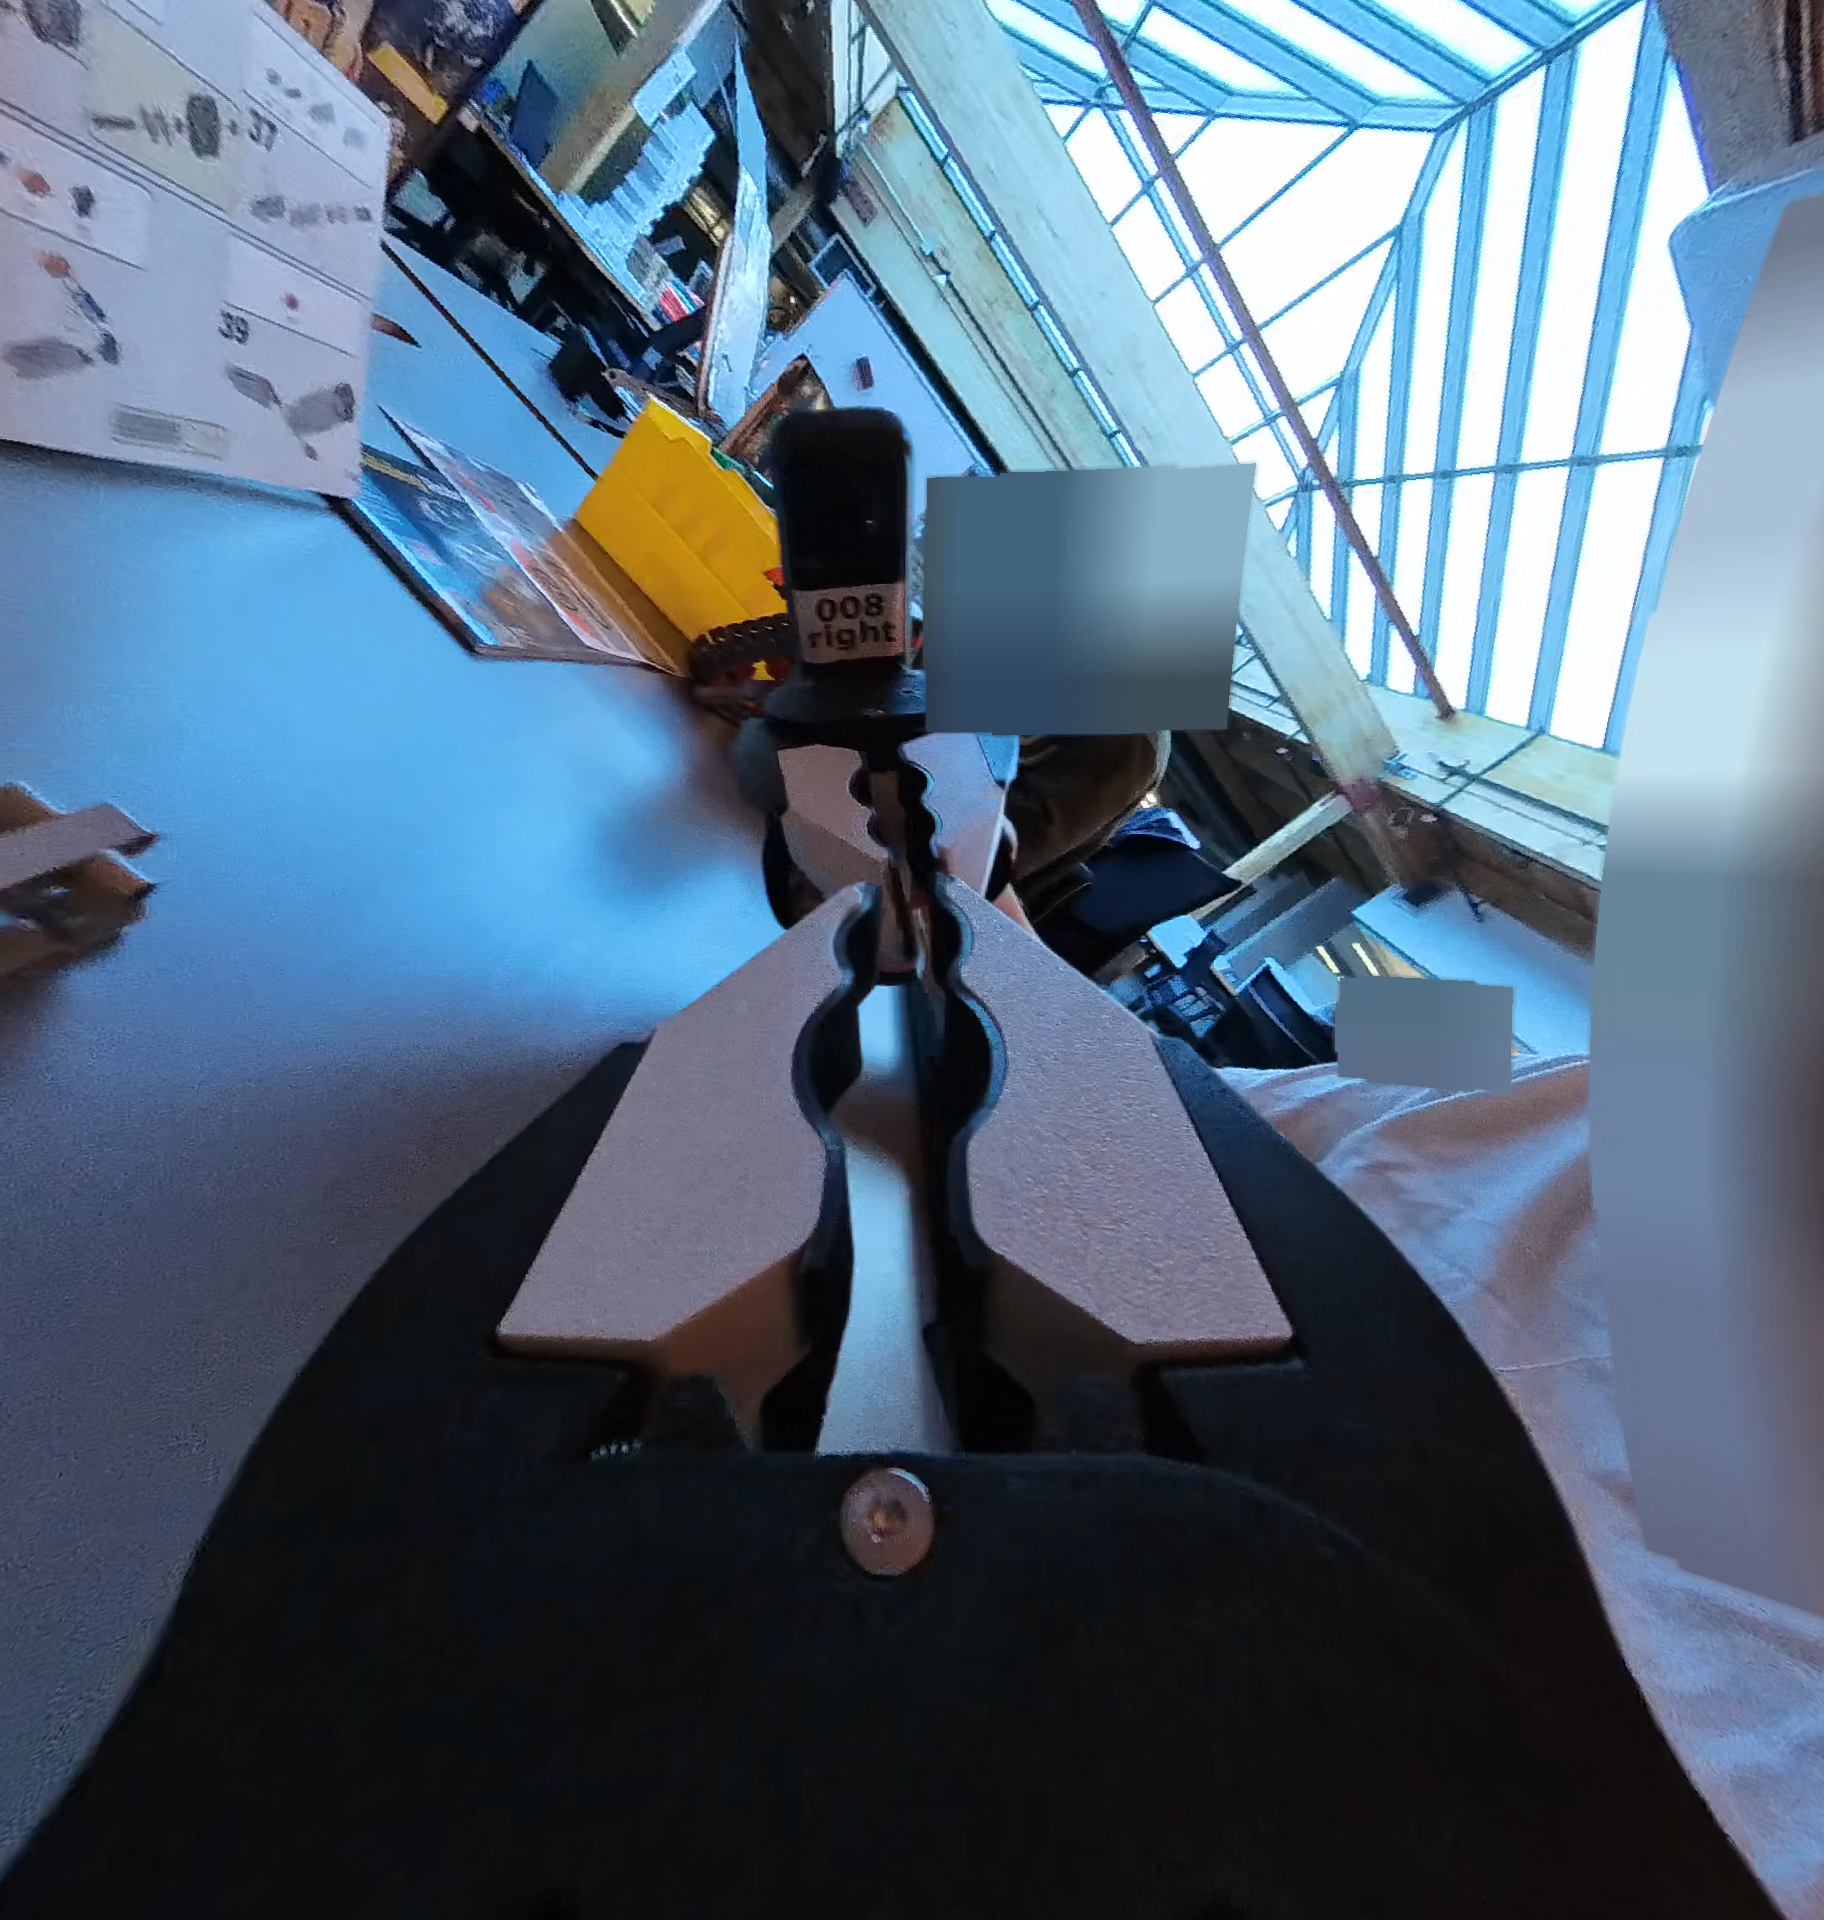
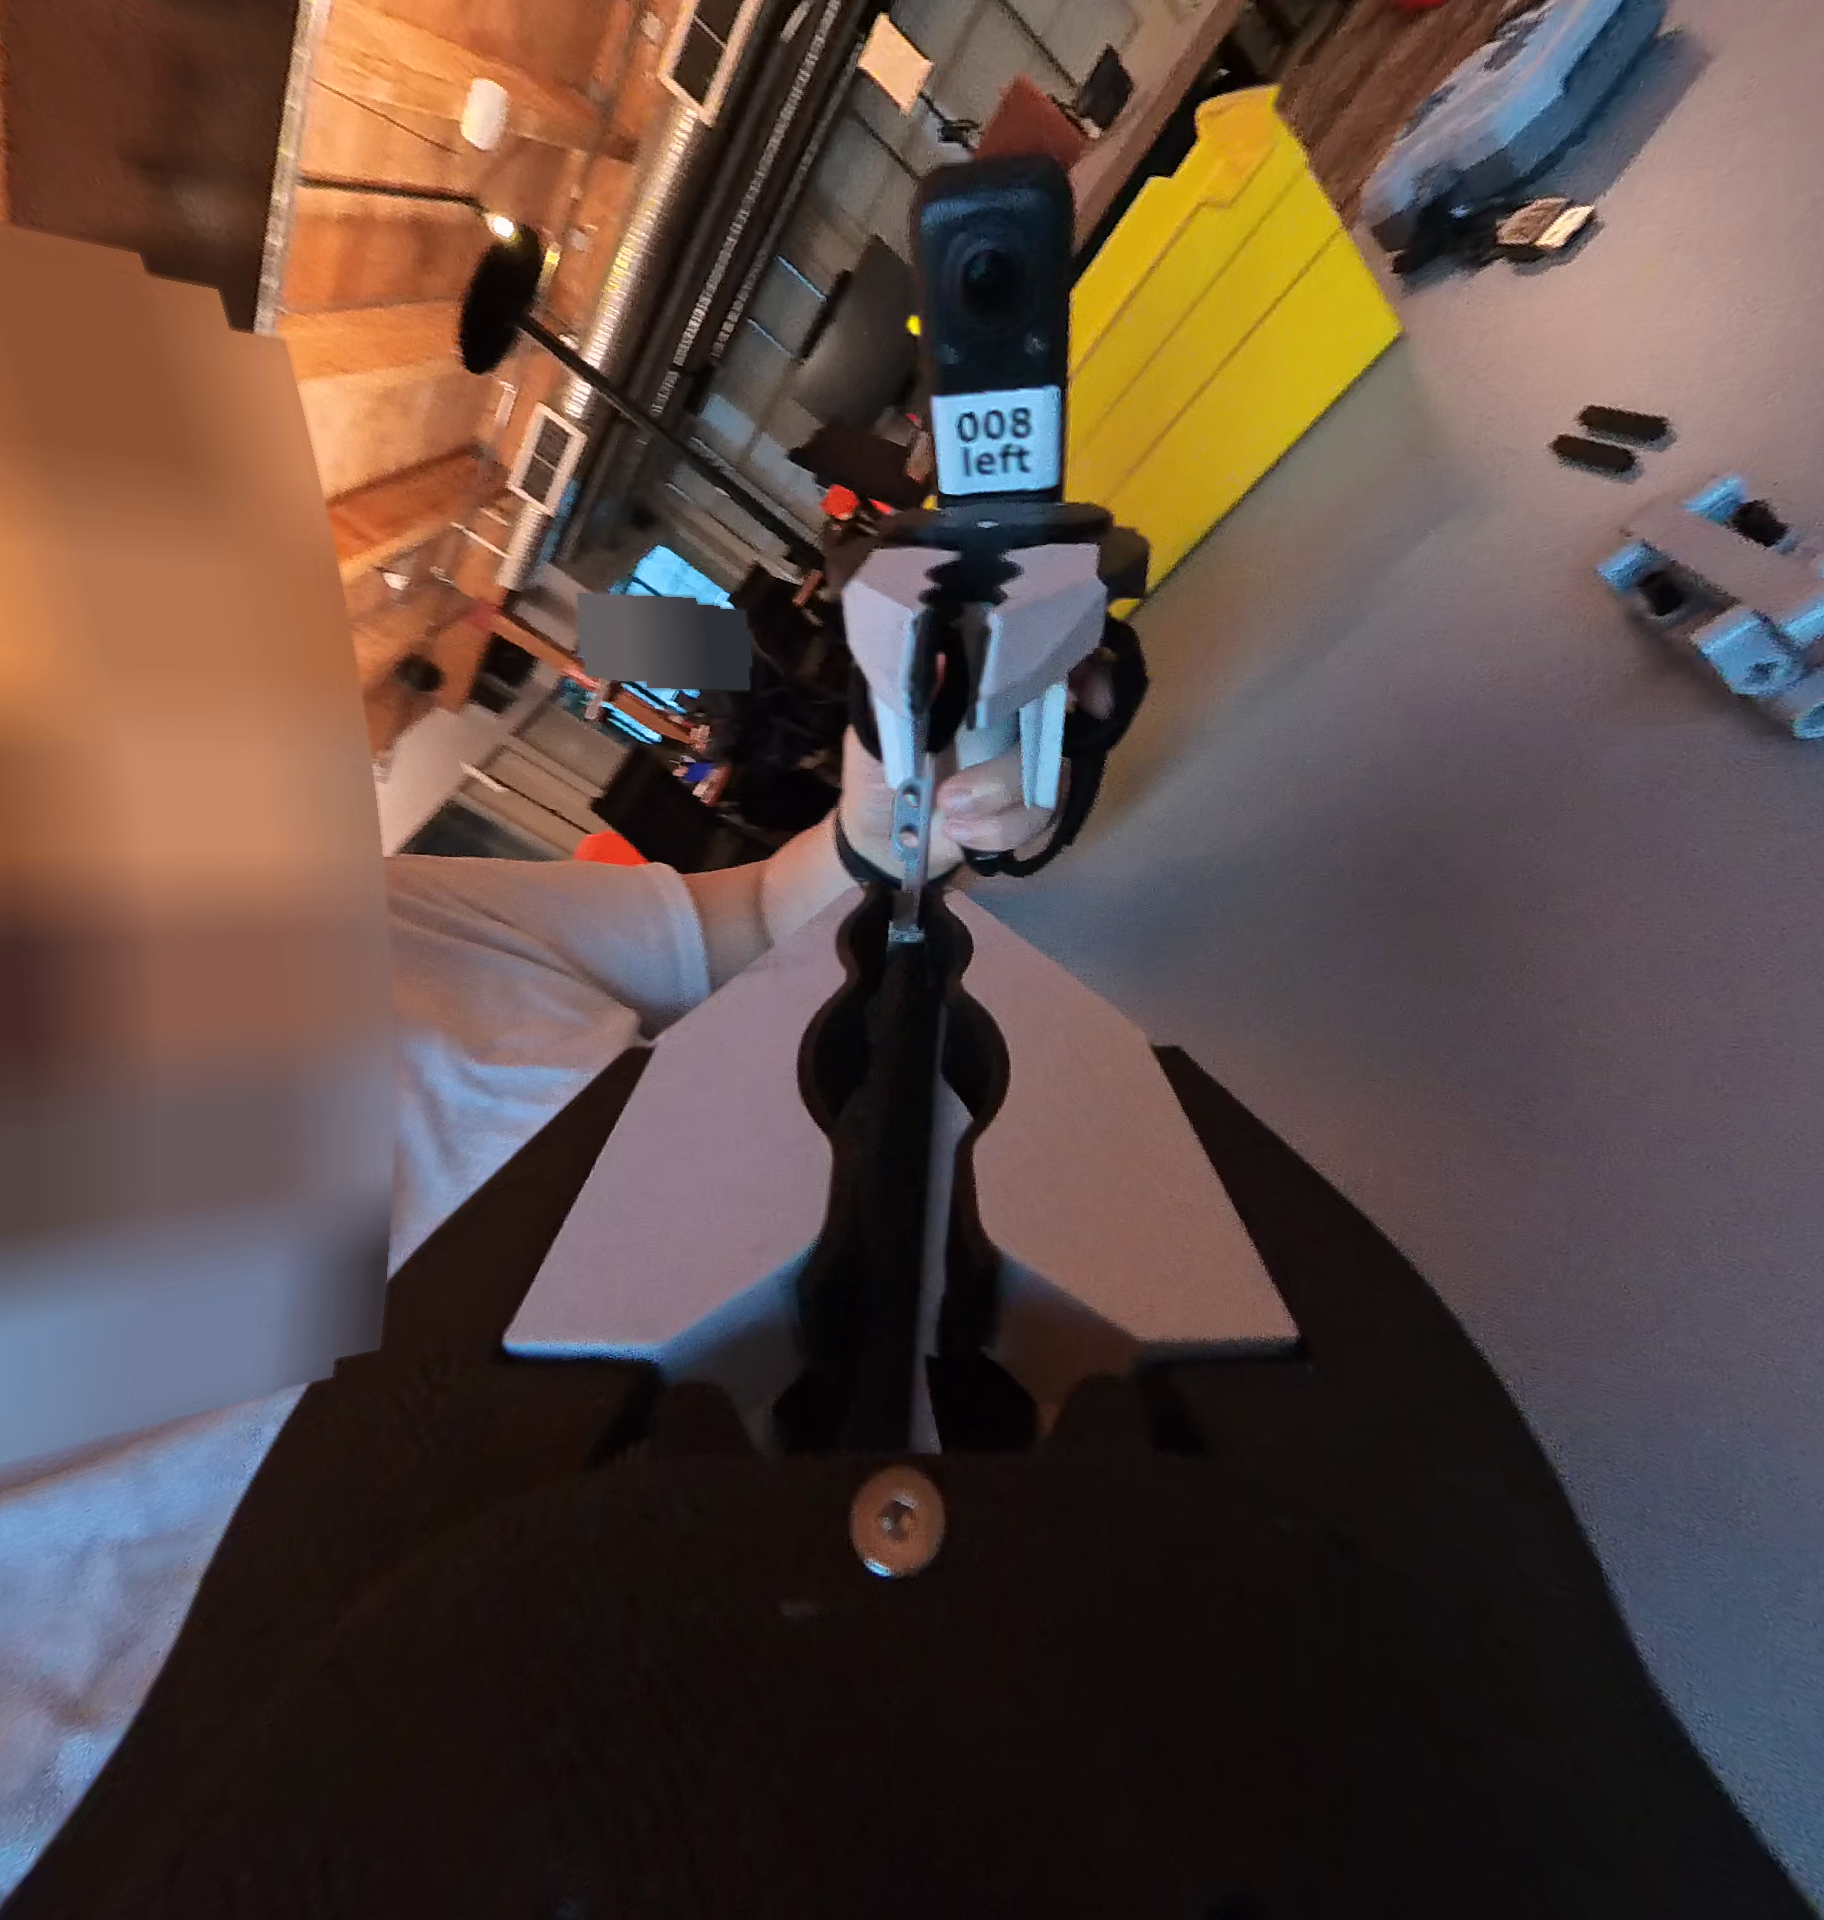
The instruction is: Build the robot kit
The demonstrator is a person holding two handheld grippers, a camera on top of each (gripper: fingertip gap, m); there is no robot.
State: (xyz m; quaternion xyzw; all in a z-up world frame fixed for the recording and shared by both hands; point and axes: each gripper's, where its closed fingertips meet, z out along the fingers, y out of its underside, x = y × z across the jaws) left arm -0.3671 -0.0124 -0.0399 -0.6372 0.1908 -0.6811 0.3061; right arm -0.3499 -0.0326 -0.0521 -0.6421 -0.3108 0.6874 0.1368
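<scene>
The main thing here is a thin grey strip with holes (image 2: 910, 831), some kind of small building-toy piece. It's up in the air above the table (image 2: 1510, 935), stretched between two grippers pointing nose to nose. The right gripper (image 2: 906, 920) has its fingers pressed nearly together on the near end of the strip. The left gripper (image 1: 895, 920) looks pinched on the far end too. In its own view the pads are almost meeting, with something pale and thin caught between them, though from the other side the strip seems to sit against just one finger, so that grip is less clear. A person's hand (image 2: 975, 816) is wrapped around the left gripper's handle, right behind the strip.

On the table off to the side there's a grey block assembly (image 2: 1739, 613) and two small black pieces (image 2: 1609, 442), well apart from both grippers. A yellow bin (image 2: 1230, 343) stands further back. An open instruction booklet (image 1: 160, 239) is propped at the table's far edge.
</scene>
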